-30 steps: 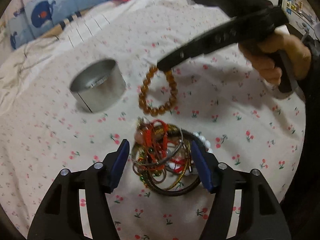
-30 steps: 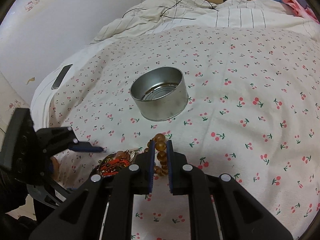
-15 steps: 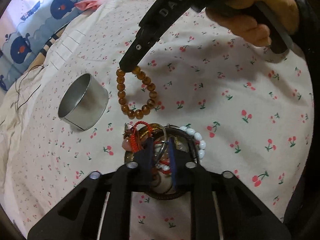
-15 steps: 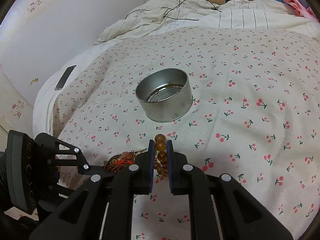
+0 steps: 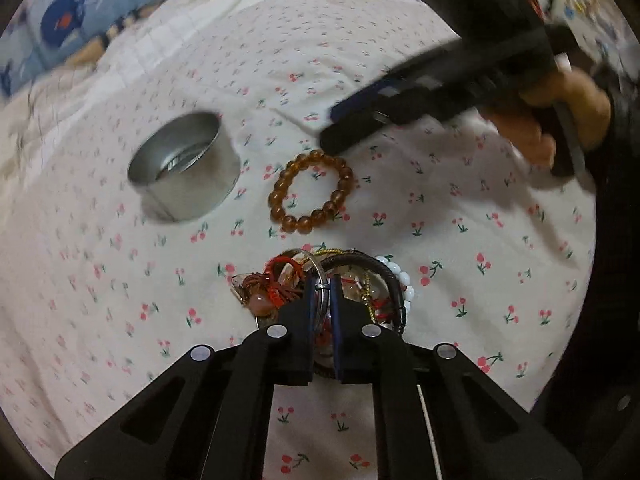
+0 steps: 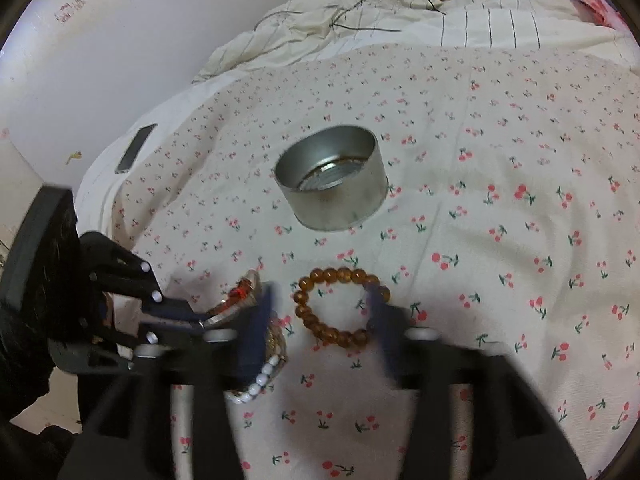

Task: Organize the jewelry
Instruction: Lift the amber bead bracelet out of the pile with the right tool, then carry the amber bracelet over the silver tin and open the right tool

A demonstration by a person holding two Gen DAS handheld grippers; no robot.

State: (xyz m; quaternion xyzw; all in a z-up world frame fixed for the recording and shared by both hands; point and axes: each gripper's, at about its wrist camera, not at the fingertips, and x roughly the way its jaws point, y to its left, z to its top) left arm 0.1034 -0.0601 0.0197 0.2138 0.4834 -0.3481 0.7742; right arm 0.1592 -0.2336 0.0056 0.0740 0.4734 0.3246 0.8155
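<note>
On the cherry-print bedspread [image 6: 500, 152] the amber bead bracelet [image 5: 311, 191] lies flat as an open ring, just beside the round metal tin [image 5: 188, 168] and apart from it; the tin stands upright, open side up, with no jewelry visible inside it; nearer the left camera sits the tangled heap of jewelry [image 5: 340, 292], with red cord, a dark bangle, a thin silver ring and a white bead bracelet [image 6: 260, 382] along its edge; the left gripper [image 5: 323, 292] points down into this heap, its jaws closing and nearly together, pinching the thin silver ring [image 5: 320, 280] at the top of the pile; the right gripper [image 6: 320, 312] hovers just over the amber bracelet, its jaws opening, blurred, standing on either side of the ring of beads without pressing on it; in the left view a hand [image 5: 560, 120] holds that gripper's handle at the upper right; farther off, a dark phone [image 6: 136, 148] lies at the bed's edge near the wall, and crumpled striped bedding [image 6: 360, 20] and blue whale-print fabric [image 5: 60, 20] lie at the head of the bed.
</note>
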